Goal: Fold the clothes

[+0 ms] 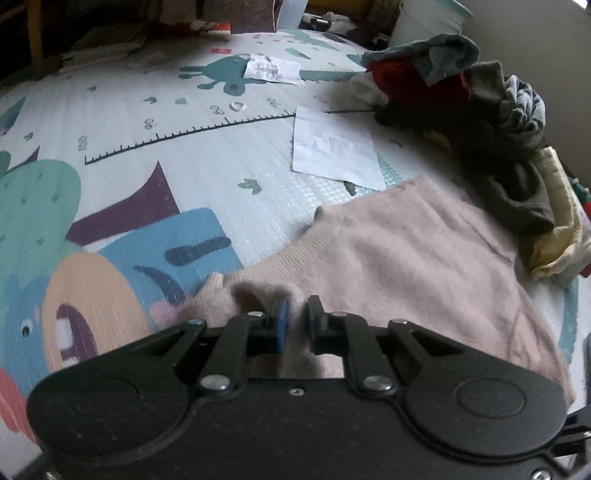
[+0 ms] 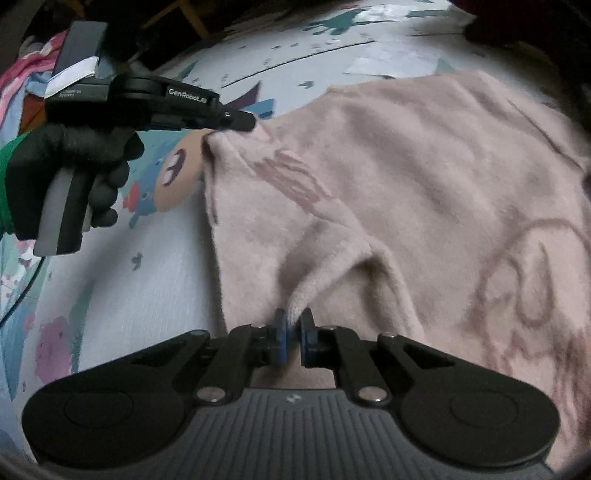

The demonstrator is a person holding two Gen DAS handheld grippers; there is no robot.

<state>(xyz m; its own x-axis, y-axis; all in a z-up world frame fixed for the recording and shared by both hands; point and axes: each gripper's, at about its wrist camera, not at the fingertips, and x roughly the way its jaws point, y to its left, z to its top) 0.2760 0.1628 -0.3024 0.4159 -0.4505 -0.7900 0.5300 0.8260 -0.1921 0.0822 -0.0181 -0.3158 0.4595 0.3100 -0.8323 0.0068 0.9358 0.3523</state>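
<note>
A pale pink sweater (image 1: 399, 258) lies on a printed play mat (image 1: 177, 155); it also fills the right wrist view (image 2: 424, 177), showing a dark pink line drawing. My left gripper (image 1: 295, 321) is shut on a fold of the sweater near its ribbed edge; it shows from the side in the right wrist view (image 2: 243, 120), held by a black-gloved hand, at the sweater's far left corner. My right gripper (image 2: 293, 341) is shut on a pinched ridge of the sweater at its near edge.
A pile of mixed clothes (image 1: 480, 110), red, grey, dark and cream, lies at the mat's right edge. Two sheets of white paper (image 1: 332, 151) lie on the mat beyond the sweater. Clutter and a white bucket (image 1: 424, 22) stand at the back.
</note>
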